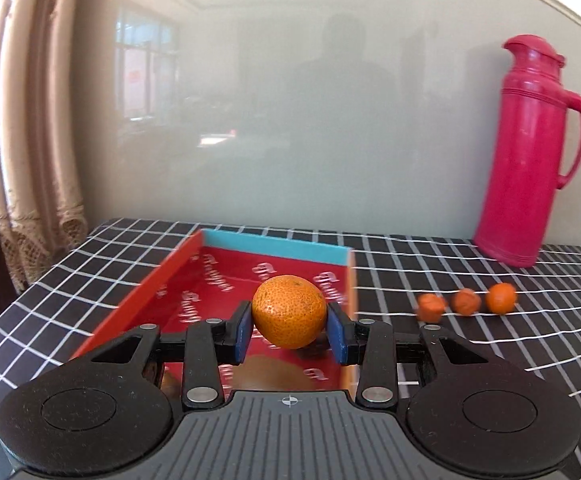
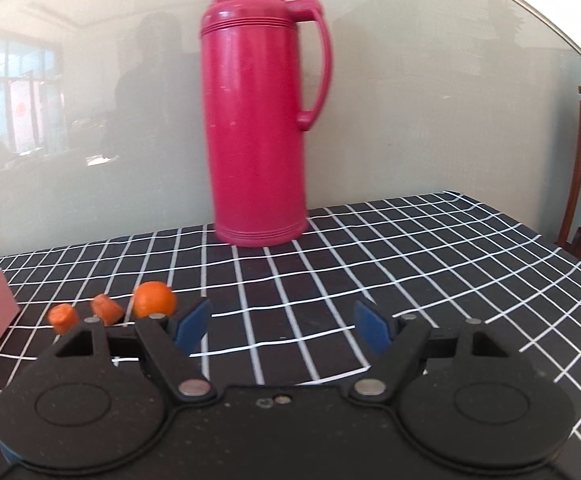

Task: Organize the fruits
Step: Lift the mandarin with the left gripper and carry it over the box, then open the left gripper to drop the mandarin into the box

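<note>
Left wrist view: the left claw clamps an orange above the open red box, not yet dropped in; three small fruits wait on the counter

Right wrist view: the right claw gapes wide and empty near them, so most sorting looks undone

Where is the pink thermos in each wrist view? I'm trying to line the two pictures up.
Left wrist: the pink thermos stands at the far right, on the checked cloth against the wall.
Right wrist: the thermos stands in the upper centre, straight ahead of the open right gripper.
Shared landmark: the row of three small orange pieces on the cloth.
</note>
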Motion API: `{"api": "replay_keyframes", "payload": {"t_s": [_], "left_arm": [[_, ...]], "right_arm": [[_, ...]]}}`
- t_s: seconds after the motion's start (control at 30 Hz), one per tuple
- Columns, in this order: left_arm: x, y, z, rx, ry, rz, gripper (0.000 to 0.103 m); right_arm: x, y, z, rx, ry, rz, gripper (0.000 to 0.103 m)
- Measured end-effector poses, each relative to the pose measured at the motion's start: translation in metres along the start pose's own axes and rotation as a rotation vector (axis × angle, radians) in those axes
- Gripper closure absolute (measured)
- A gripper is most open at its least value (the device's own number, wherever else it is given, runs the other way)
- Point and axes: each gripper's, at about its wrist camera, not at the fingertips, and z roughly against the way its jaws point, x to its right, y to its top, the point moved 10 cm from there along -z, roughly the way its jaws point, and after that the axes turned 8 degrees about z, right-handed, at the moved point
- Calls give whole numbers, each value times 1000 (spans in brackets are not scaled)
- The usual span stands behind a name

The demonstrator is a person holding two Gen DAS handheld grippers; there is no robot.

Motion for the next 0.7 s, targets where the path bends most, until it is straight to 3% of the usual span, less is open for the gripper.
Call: {"api": "replay_keyframes", "payload": {"t_s": [0.23, 0.4, 0.53, 0.67, 0.7], "left_arm": [[-51, -7, -17, -27, 78, 40, 64], [-62, -7, -22, -9, 115, 39, 63], [-57, -3, -15, 28, 121, 25, 27], [-48, 0, -8, 44, 106, 21, 24], [-45, 1, -6, 53, 106, 18, 19]], "right_arm": [[-32, 1, 1, 3, 41, 37, 25], [-37, 1, 2, 4, 49, 51, 24], [-33, 0, 3, 1, 53, 44, 24], [-28, 1, 3, 5, 53, 41, 24], [-27, 1, 4, 6, 55, 40, 24]]}}
